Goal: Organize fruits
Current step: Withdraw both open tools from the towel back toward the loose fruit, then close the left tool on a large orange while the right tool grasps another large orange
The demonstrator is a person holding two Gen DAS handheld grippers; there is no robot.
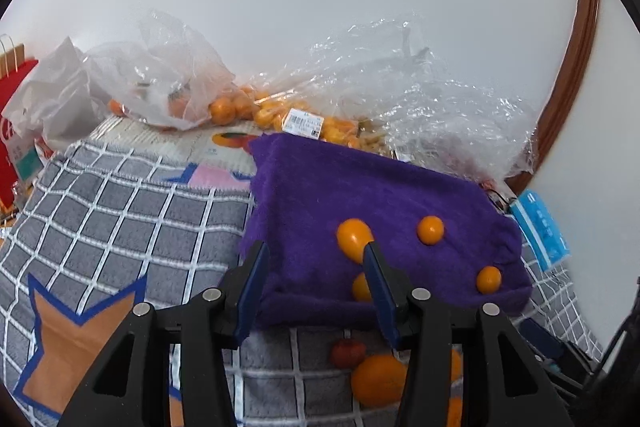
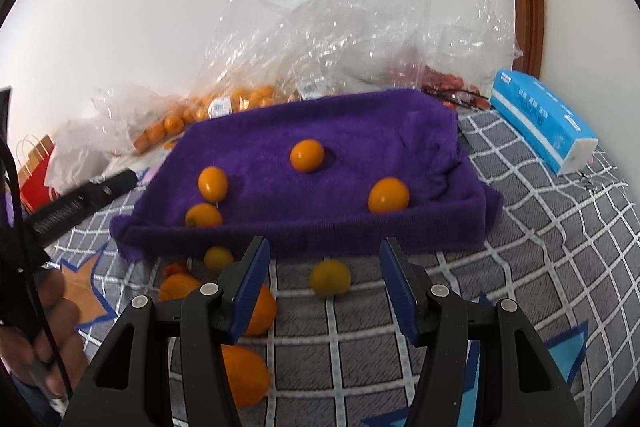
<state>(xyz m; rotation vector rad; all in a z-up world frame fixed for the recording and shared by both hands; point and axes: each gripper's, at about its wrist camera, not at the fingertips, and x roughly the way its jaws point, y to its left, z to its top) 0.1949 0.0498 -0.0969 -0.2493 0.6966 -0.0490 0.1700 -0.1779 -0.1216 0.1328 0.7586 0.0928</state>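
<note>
- Fruits sit in three places: four small orange ones on a purple towel [image 2: 320, 163], a loose handful on the grey checked blanket [image 2: 540, 267] in front of it, and many more in bags at the back.
- Clear plastic bags [image 2: 320, 39] are heaped against the white wall behind the towel, with orange fruit showing through the lower ones.
- Just right of the towel's far corner lies a blue tissue pack [image 2: 540, 123].
- On the blanket, near the towel's front edge, two larger oranges [image 2: 244, 379] lie to the left, with a small red fruit [image 1: 347, 353] beside them.
- A yellowish fruit [image 2: 330, 277] rests alone on the blanket, between the right gripper's fingers as seen, untouched.
- Right gripper [image 2: 324, 253]: jaws apart, holding nothing.
- Left gripper [image 1: 314, 253]: jaws apart over the towel's front left corner, nothing between them.
</note>
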